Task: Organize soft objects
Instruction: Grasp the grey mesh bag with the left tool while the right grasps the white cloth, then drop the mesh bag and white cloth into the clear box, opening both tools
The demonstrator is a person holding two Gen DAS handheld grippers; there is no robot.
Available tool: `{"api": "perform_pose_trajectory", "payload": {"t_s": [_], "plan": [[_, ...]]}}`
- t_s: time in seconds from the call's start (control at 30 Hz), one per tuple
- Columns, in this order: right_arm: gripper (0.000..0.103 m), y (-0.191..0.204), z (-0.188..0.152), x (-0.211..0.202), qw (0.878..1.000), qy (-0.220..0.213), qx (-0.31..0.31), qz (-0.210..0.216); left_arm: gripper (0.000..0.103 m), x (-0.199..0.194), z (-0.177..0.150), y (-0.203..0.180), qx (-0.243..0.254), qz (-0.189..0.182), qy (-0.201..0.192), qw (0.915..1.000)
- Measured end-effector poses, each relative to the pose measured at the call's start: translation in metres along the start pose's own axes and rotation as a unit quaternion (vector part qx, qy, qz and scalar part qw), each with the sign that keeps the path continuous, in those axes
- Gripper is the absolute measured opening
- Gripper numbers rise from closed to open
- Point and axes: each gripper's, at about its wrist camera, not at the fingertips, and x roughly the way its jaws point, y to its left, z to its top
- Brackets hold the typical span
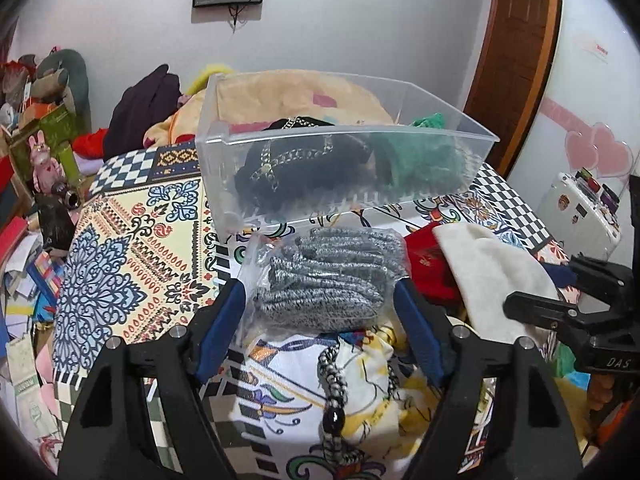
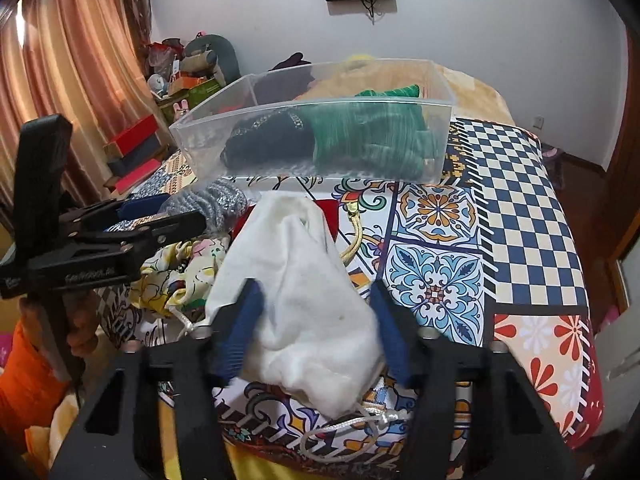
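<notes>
The left gripper reaches level toward the clear plastic bin, its open jaws flanking the bagged grey knit item just before the bin. The right gripper, also level, straddles the white drawstring pouch with open jaws, nearer than the bin, which holds a black chain-trimmed piece and green knitwear.

The letters "DAS" show in white on the black right tool. The left tool also has white writing, but it is too blurry to read.
</notes>
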Motion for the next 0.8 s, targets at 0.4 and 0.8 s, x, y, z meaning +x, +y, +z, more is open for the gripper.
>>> {"api": "perform_pose_trajectory", "payload": {"t_s": [0.4, 0.8], "plan": [[0.019, -0.001, 0.007, -0.029, 0.999, -0.051, 0.003, -0.002, 0.056, 0.008, 0.005, -0.006, 0.004, -0.011, -0.005, 0.9999], [0.019, -0.006, 0.043, -0.057, 0.993, -0.117, 0.007, -0.019, 0.038, -0.023, 0.01, 0.002, -0.009, -0.025, -0.035, 0.9991]]}}
